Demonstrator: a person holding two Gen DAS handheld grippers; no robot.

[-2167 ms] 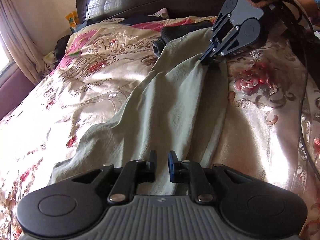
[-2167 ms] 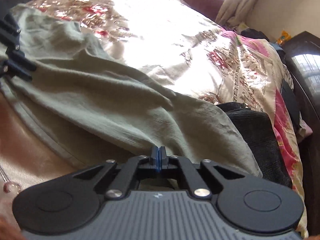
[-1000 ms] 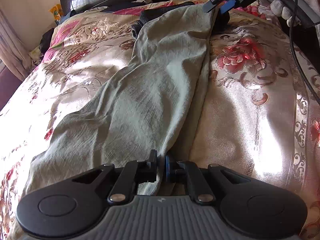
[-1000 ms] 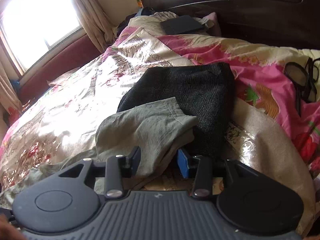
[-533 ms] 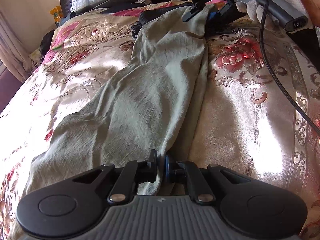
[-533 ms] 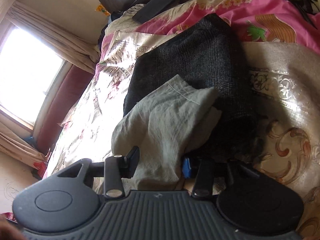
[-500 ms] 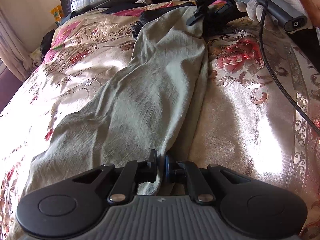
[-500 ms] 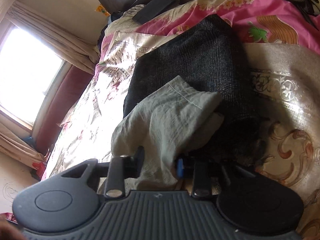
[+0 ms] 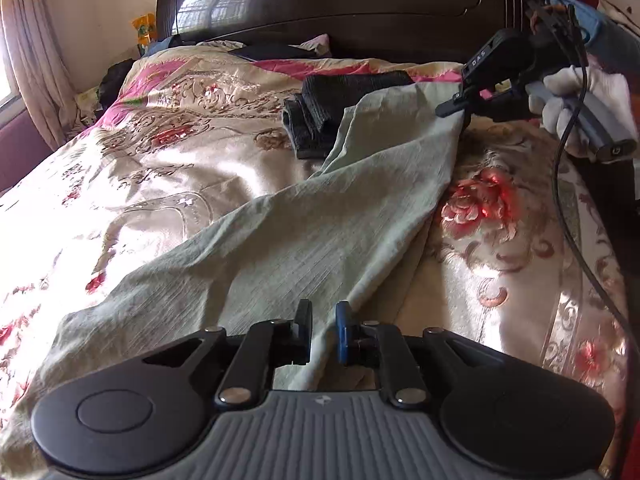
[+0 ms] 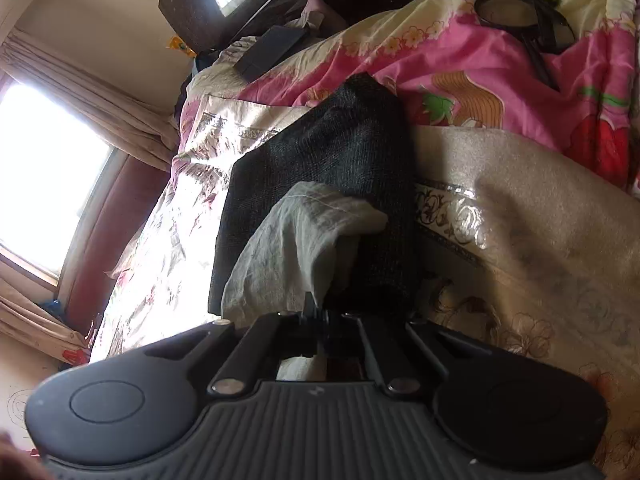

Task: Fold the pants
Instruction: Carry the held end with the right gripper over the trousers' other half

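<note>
Pale green pants (image 9: 304,236) lie stretched along the floral bedspread (image 9: 132,184). My left gripper (image 9: 323,334) pinches a fold of the near end between its nearly closed fingers. My right gripper (image 9: 460,110), held by a white-gloved hand, is shut on the far end of the pants and lifts it. In the right wrist view the right gripper (image 10: 320,320) is shut on the bunched green cloth (image 10: 304,240), over a folded black garment (image 10: 344,168).
The folded black garment (image 9: 340,100) lies at the far end of the pants. A dark wooden headboard (image 9: 360,8) stands behind. A pink blanket (image 10: 500,60) with black glasses (image 10: 520,12) lies near the headboard. A cable (image 9: 572,208) hangs from the right gripper.
My right gripper has closed on the far end of the pants and raised it. My left gripper still holds the near end and has lifted slightly.
</note>
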